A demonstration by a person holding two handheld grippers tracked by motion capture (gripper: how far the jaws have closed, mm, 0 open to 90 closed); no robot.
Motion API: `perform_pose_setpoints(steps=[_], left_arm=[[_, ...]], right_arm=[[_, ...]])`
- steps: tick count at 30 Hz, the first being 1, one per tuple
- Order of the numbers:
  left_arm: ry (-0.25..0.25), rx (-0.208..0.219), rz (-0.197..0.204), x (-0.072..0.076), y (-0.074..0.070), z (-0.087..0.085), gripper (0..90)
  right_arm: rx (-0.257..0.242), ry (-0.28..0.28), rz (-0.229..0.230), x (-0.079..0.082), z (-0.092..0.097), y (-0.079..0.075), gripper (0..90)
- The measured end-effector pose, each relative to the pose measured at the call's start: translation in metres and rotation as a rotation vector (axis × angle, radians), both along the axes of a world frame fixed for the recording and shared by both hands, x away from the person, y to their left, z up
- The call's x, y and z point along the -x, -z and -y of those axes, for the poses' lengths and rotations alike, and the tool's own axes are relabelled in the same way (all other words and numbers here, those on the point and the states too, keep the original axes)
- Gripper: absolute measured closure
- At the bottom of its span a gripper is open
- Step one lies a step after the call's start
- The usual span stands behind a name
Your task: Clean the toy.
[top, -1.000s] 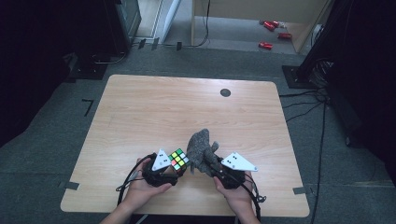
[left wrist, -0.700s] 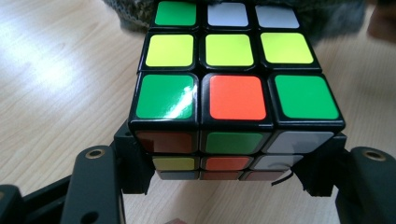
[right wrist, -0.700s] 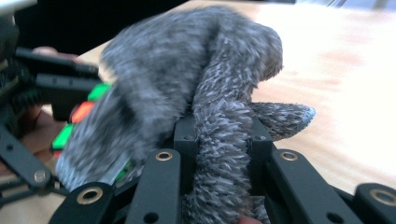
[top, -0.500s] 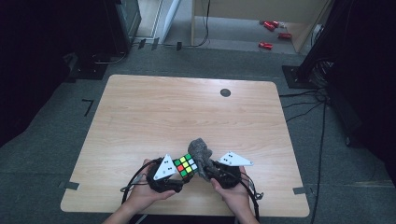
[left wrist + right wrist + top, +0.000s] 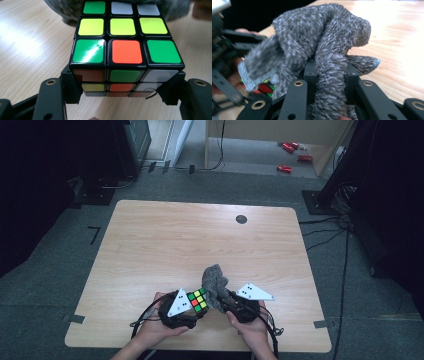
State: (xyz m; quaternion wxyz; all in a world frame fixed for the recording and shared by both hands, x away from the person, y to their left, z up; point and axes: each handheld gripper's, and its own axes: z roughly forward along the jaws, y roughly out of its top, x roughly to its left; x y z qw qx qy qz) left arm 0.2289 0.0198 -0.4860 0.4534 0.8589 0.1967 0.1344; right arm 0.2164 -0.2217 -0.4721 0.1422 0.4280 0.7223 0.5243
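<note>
Cube and cloth held at the table's near edge.
High view: the puzzle cube (image 5: 198,300) is clamped in the left gripper (image 5: 192,306), the grey cloth (image 5: 214,282) rising beside it. Right gripper view: the cloth (image 5: 322,50) is pinched upright between narrowly parted jaws, draped leftward over the cube.

cube (image 5: 125,47): glossy plastic | cloth (image 5: 322,50): fuzzy grey | table (image 5: 165,245): matt wood

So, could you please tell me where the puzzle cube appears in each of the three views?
High view: the puzzle cube sits low and centre, near the table's front edge, in the left claw.
Left gripper view: the cube is at the centre, clamped between the jaws.
Right gripper view: a sliver of it peeks out at lower left.
Shared landmark: the grey cloth beside the cube, clamped in the right claw.
</note>
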Motion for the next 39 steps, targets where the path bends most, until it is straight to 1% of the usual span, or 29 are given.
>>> perform_pose_setpoints(steps=[1, 2, 3, 6, 7, 8, 9, 10, 11, 12, 13, 16, 17, 19, 22, 23, 24, 25, 28, 29, 30, 31, 32, 34, 35, 36, 37, 38, 39], left_arm=[[0.001, 0.042, -0.006, -0.001, -0.003, -0.004, 35.1], [0.001, 0.042, -0.006, -0.001, -0.003, -0.004, 35.1], [0.001, 0.071, -0.004, -0.001, -0.006, -0.006, 35.1], [0.004, 0.065, -0.007, -0.001, -0.003, -0.007, 35.1], [0.005, 0.067, -0.021, -0.002, 0.000, -0.007, 35.1], [0.005, 0.067, -0.021, -0.002, 0.000, -0.007, 35.1], [0.010, 0.050, -0.016, -0.002, 0.001, -0.006, 35.1], [0.010, 0.050, -0.016, -0.002, 0.001, -0.006, 35.1], [0.023, 0.055, -0.013, 0.000, 0.001, -0.005, 35.1], [0.023, 0.055, -0.013, 0.000, 0.001, -0.005, 35.1], [0.032, 0.071, -0.004, 0.001, -0.001, -0.004, 35.1], [0.034, 0.080, 0.013, 0.002, -0.003, -0.004, 35.1], [0.033, 0.096, 0.009, 0.001, -0.004, -0.006, 35.1], [0.037, 0.085, 0.004, 0.000, -0.003, -0.005, 35.1], [0.037, 0.073, -0.002, 0.000, -0.001, -0.004, 35.1], [0.036, 0.049, -0.005, 0.000, 0.001, -0.002, 35.1], [0.034, 0.042, -0.004, 0.000, 0.001, -0.001, 35.1], [0.032, 0.024, -0.002, 0.001, 0.003, 0.001, 35.1], [0.021, 0.028, 0.013, 0.003, 0.002, 0.002, 35.1], [0.022, 0.045, 0.037, 0.005, -0.001, 0.000, 35.1], [0.022, 0.045, 0.037, 0.005, -0.001, 0.000, 35.1], [0.030, 0.081, 0.035, 0.006, -0.004, -0.003, 35.1], [0.033, 0.092, 0.034, 0.006, -0.005, -0.004, 35.1], [0.036, 0.091, 0.031, 0.006, -0.004, -0.004, 35.1], [0.038, 0.076, 0.020, 0.004, -0.001, -0.004, 35.1], [0.038, 0.076, 0.020, 0.004, -0.001, -0.004, 35.1], [0.034, 0.042, 0.025, 0.004, 0.002, -0.001, 35.1], [0.034, 0.042, 0.025, 0.004, 0.002, -0.001, 35.1], [0.011, 0.021, 0.044, 0.006, 0.003, 0.003, 35.1]], right_arm=[[0.008, 0.001, -0.015, -0.001, -0.001, 0.003, 72.6], [0.008, 0.001, -0.015, -0.001, -0.001, 0.003, 72.6], [0.013, -0.004, -0.035, -0.002, -0.002, 0.007, 72.6], [0.008, -0.002, -0.051, -0.003, -0.003, 0.009, 72.6], [0.007, 0.000, -0.060, -0.004, -0.004, 0.008, 72.5], [0.007, 0.000, -0.060, -0.004, -0.004, 0.008, 72.5], [-0.015, -0.003, -0.053, -0.002, -0.003, 0.005, 72.5], [-0.015, -0.003, -0.053, -0.002, -0.003, 0.005, 72.5], [-0.043, -0.007, -0.032, 0.000, -0.002, -0.003, 72.4], [-0.043, -0.006, -0.024, 0.000, -0.002, -0.004, 72.5], [-0.035, -0.005, -0.017, 0.001, -0.002, -0.006, 72.6], [-0.038, 0.000, -0.024, 0.001, -0.002, -0.004, 72.8], [-0.029, 0.006, -0.050, -0.001, -0.002, 0.004, 72.9], [-0.018, 0.013, -0.069, -0.002, -0.002, 0.009, 72.8], [-0.014, 0.018, -0.076, -0.002, -0.002, 0.009, 72.8], [-0.016, 0.021, -0.071, -0.001, -0.002, 0.007, 72.7], [-0.039, 0.018, -0.051, 0.001, -0.001, 0.002, 72.6], [-0.048, 0.018, -0.040, 0.002, -0.001, -0.001, 72.6], [-0.039, 0.027, -0.024, 0.003, -0.002, -0.004, 72.9], [-0.036, 0.035, -0.030, 0.002, -0.003, -0.001, 73.3], [-0.033, 0.039, -0.037, 0.002, -0.004, 0.001, 73.4], [-0.017, 0.047, -0.044, 0.001, -0.005, 0.006, 73.5], [-0.012, 0.050, -0.048, 0.002, -0.005, 0.008, 73.4], [-0.008, 0.052, -0.056, 0.001, -0.005, 0.010, 73.4], [-0.007, 0.053, -0.057, 0.002, -0.004, 0.010, 73.2], [-0.007, 0.053, -0.057, 0.002, -0.004, 0.010, 73.2], [-0.029, 0.049, -0.039, 0.003, -0.003, 0.004, 73.0], [-0.034, 0.048, -0.030, 0.004, -0.003, 0.002, 73.0], [-0.036, 0.048, -0.017, 0.005, -0.004, -0.002, 72.9]])
